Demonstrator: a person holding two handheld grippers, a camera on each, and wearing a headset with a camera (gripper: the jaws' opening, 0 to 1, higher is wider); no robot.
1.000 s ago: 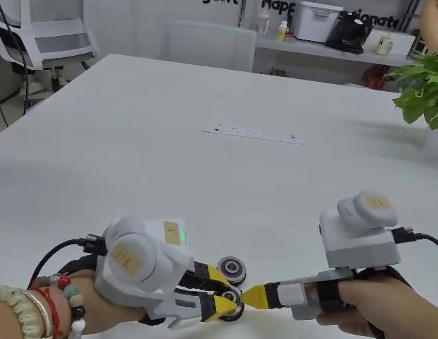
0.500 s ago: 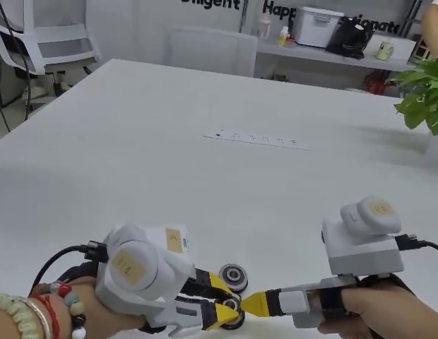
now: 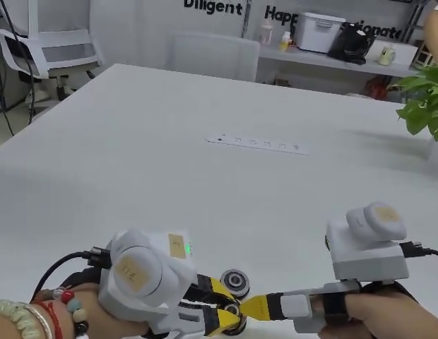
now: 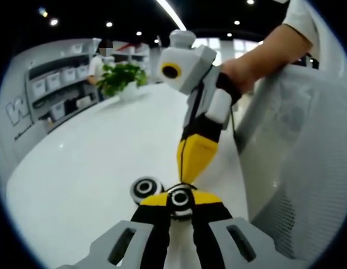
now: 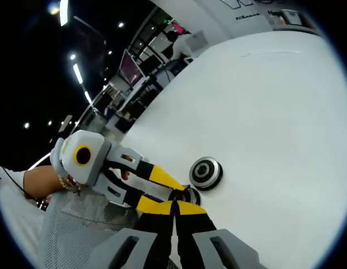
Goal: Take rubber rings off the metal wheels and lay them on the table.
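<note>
Kept both grippers where they were a second ago, met at one wheel; shifted only the headset, hence the slide of the whole view. Works at the near edge of the white table [image 3: 205, 106], well short of the power strip [image 3: 258, 145] at its middle. Brings the left gripper [image 3: 229, 316] in from the left and pinches the near wheel [image 4: 181, 197] between its yellow tips, probably to hold the metal fast against a pull; cannot tell whether resting on the table or just off it. Brings the right gripper [image 3: 256, 305] in from the right, jaws pressed together to one point, and sets that point against the wheel's right edge, seemingly to get under the rubber there and pry; cannot tell whether any rubber is caught between them. Leaves a second wheel [image 3: 235, 280] flat on the table just beyond the tips, apart from both, with its dark rubber ring [image 5: 217, 179] apparently on, most likely waiting its turn. As for containers, has a white lidded box [image 3: 316, 27] on the far shelf, lid down and contents hidden, and rows of bins [image 4: 53, 84] on wall shelves, too small to tell what they hold.
</note>
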